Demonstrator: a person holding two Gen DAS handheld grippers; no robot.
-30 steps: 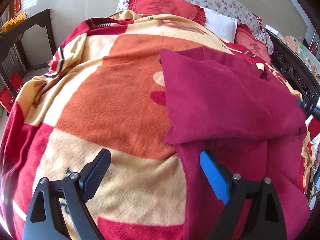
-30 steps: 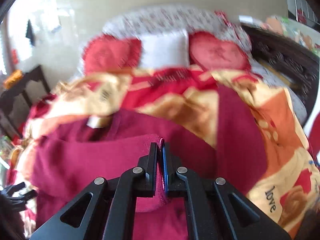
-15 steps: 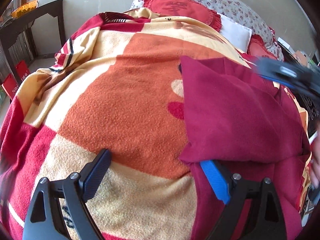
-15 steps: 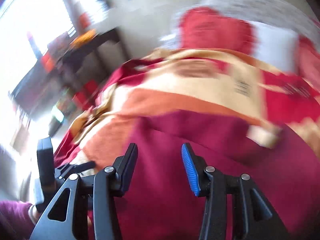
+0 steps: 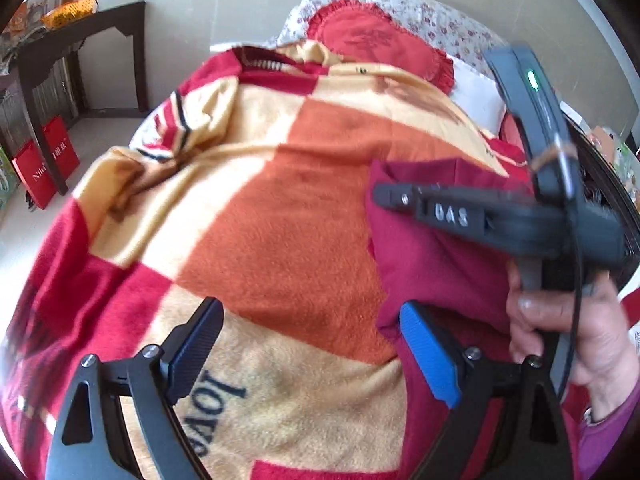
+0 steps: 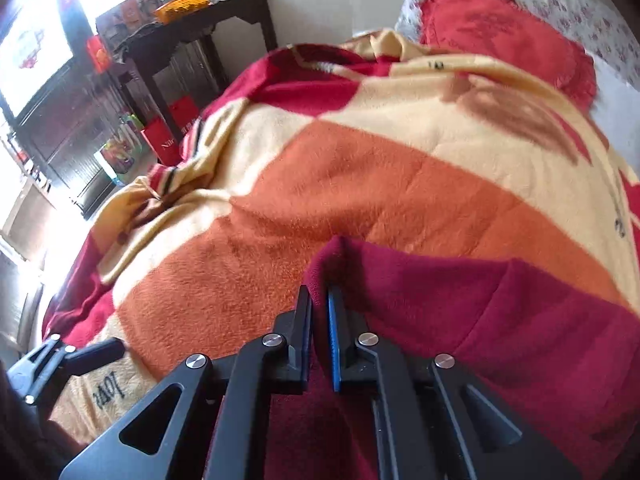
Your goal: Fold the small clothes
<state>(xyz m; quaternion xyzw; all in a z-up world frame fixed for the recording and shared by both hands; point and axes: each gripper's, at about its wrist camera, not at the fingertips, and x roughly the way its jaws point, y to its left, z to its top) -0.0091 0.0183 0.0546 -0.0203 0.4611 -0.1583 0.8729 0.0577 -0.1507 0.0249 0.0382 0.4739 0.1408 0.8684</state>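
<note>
A dark red garment [image 5: 436, 256] lies partly folded on the right side of an orange, cream and red blanket [image 5: 280, 208] on a bed. My left gripper [image 5: 312, 352] is open and empty, low over the blanket at the garment's near left corner. My right gripper [image 6: 319, 312] is shut on the garment's [image 6: 460, 308] far left corner, which sticks up between its fingers. In the left wrist view the right gripper's body [image 5: 500, 216] reaches in from the right over the garment, held by a hand [image 5: 568, 332].
Red cushions [image 5: 376, 44] and a floral pillow [image 5: 440, 28] lie at the head of the bed. A dark wooden table [image 5: 80, 36] with an orange basket [image 5: 70, 10] stands left of the bed, red bags [image 5: 44, 168] under it. My left gripper shows low left in the right wrist view [image 6: 68, 360].
My right gripper let go of the garment's right side, swung left across it while open, and has now shut on its far left corner. My left gripper stayed open and drifted slightly.
</note>
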